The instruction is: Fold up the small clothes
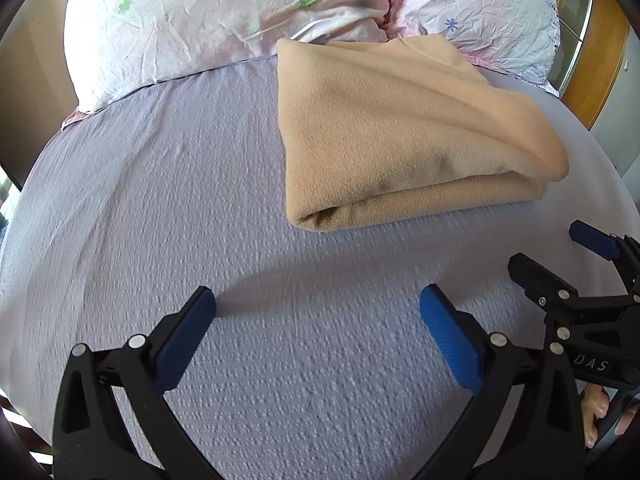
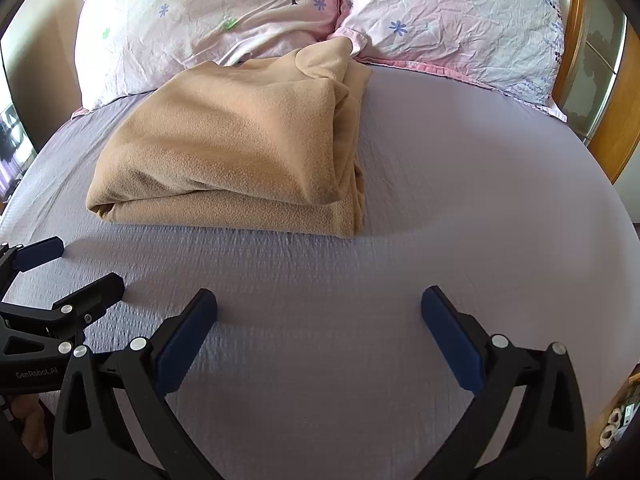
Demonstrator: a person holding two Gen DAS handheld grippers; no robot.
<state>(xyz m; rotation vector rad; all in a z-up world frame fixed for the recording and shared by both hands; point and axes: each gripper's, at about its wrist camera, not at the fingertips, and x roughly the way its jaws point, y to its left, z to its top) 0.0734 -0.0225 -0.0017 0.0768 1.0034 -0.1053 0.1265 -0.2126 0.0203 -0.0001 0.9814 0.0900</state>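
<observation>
A tan fleece garment (image 1: 400, 132) lies folded in a thick stack on the lilac bed sheet (image 1: 160, 200), its far end against the pillows. In the right wrist view the garment (image 2: 240, 152) sits ahead and to the left. My left gripper (image 1: 318, 300) is open and empty, low over the sheet, short of the garment's near fold. My right gripper (image 2: 319, 300) is open and empty over bare sheet (image 2: 460, 200). The right gripper shows at the right edge of the left wrist view (image 1: 560, 256); the left gripper shows at the left edge of the right wrist view (image 2: 72, 264).
Two pink floral pillows (image 1: 208, 16) (image 2: 448, 20) lie across the head of the bed. A wooden headboard (image 1: 596, 68) stands at the far right. The bed's right edge drops off near some floor items (image 2: 616, 428).
</observation>
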